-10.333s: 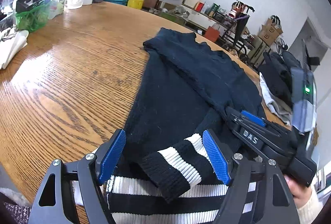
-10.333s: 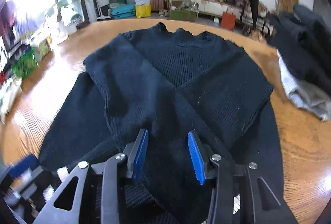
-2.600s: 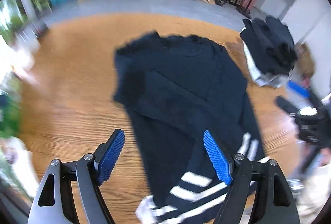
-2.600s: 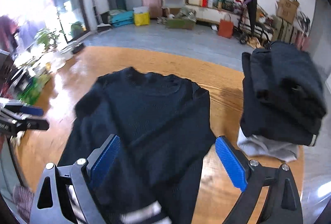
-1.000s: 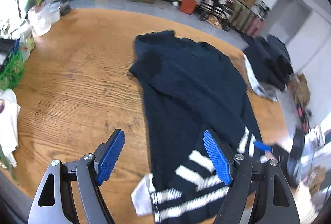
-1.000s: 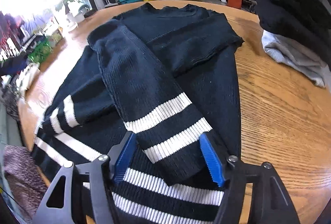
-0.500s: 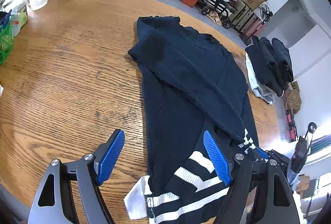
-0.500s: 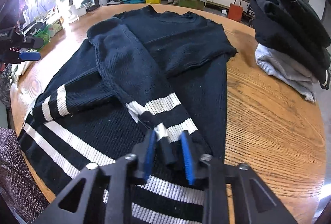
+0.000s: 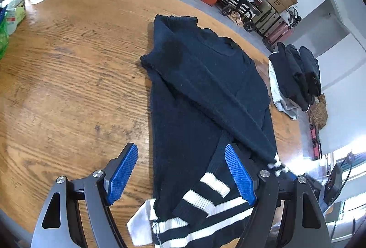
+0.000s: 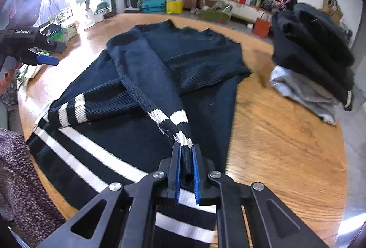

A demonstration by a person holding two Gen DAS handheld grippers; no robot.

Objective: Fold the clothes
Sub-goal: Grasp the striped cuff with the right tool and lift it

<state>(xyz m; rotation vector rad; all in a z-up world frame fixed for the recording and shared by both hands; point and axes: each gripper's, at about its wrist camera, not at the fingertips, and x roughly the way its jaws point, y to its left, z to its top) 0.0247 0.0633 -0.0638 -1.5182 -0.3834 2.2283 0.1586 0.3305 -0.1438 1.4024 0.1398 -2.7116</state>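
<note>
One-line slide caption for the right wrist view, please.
Right gripper closing on the striped cuff of the dark navy knit sweater on the round wooden table.

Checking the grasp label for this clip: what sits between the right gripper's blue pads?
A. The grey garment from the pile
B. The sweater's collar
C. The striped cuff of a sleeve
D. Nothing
C: in the right wrist view the right gripper is closing, its pads pressing on the striped cuff of the dark sweater, lifted off the table.

Round wooden table (image 9: 68, 87) — sweater (image 9: 201, 87), folded clothes pile (image 9: 295, 78)
</note>
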